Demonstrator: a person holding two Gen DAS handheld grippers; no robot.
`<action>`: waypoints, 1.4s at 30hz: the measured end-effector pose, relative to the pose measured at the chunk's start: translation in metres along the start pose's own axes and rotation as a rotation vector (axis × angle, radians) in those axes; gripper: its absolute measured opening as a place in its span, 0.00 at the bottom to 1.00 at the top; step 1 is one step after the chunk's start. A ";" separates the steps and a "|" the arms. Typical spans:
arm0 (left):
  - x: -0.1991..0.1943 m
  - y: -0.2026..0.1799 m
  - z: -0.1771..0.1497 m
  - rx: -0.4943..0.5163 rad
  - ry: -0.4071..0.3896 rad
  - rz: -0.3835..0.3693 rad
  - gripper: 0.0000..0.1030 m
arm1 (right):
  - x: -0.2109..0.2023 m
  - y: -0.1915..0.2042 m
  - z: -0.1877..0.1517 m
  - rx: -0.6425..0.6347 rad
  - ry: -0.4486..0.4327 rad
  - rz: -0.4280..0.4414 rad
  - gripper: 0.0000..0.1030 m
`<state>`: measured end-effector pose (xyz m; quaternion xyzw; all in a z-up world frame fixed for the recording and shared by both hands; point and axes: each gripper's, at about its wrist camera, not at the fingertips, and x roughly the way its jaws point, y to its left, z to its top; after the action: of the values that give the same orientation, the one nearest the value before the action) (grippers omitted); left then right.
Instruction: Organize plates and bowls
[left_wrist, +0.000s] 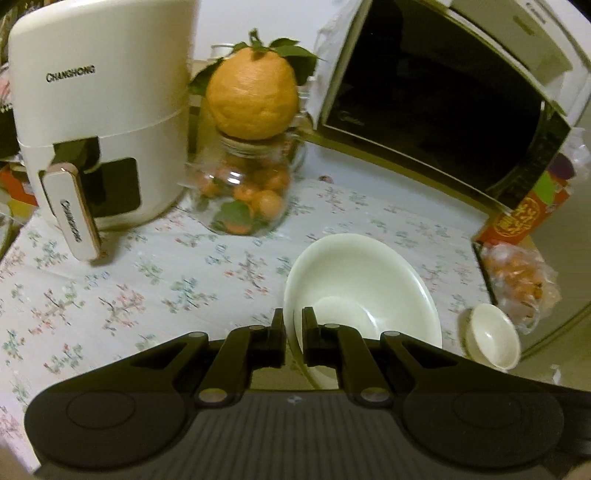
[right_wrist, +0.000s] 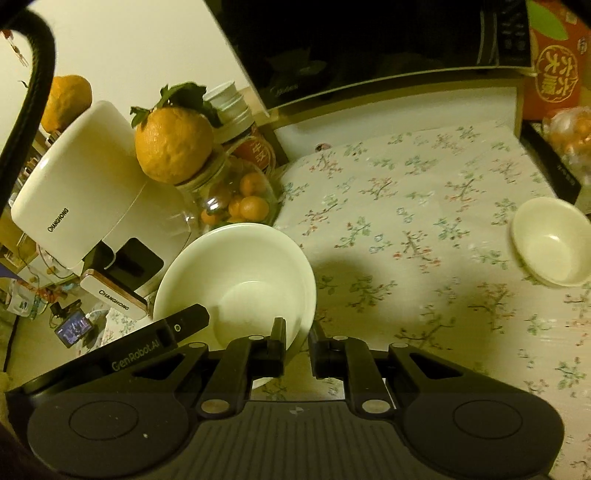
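A large white bowl (left_wrist: 362, 288) (right_wrist: 236, 273) hangs tilted above the floral tablecloth (right_wrist: 424, 221), casting a shadow on it. My left gripper (left_wrist: 293, 317) is shut on the bowl's near-left rim. My right gripper (right_wrist: 297, 326) is shut on the opposite rim, and in the right wrist view one left finger (right_wrist: 188, 318) shows at the bowl's other edge. A small white bowl (left_wrist: 493, 338) (right_wrist: 552, 242) stands alone on the cloth to the right, near the table edge, clear of both grippers.
A white air fryer (left_wrist: 99, 122) stands at the back left. Beside it is a glass jar of small oranges (left_wrist: 247, 195) with a big leafy citrus (left_wrist: 253, 96) on top. A black microwave (left_wrist: 436, 96) fills the back right, with a red box (left_wrist: 517, 221) and bagged oranges (left_wrist: 517, 284) nearby.
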<state>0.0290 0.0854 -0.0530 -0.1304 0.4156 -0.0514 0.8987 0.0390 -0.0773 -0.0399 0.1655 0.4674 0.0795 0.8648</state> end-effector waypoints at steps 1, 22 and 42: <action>-0.001 -0.002 -0.002 -0.001 0.004 -0.010 0.07 | -0.004 -0.003 -0.001 0.001 -0.005 -0.005 0.11; 0.003 -0.073 -0.046 0.143 0.142 -0.147 0.08 | -0.063 -0.084 -0.032 0.099 0.004 -0.080 0.11; 0.006 -0.095 -0.080 0.295 0.214 -0.119 0.12 | -0.069 -0.117 -0.057 0.086 0.099 -0.105 0.12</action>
<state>-0.0262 -0.0227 -0.0807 -0.0152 0.4883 -0.1783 0.8541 -0.0481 -0.1939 -0.0572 0.1739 0.5204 0.0219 0.8357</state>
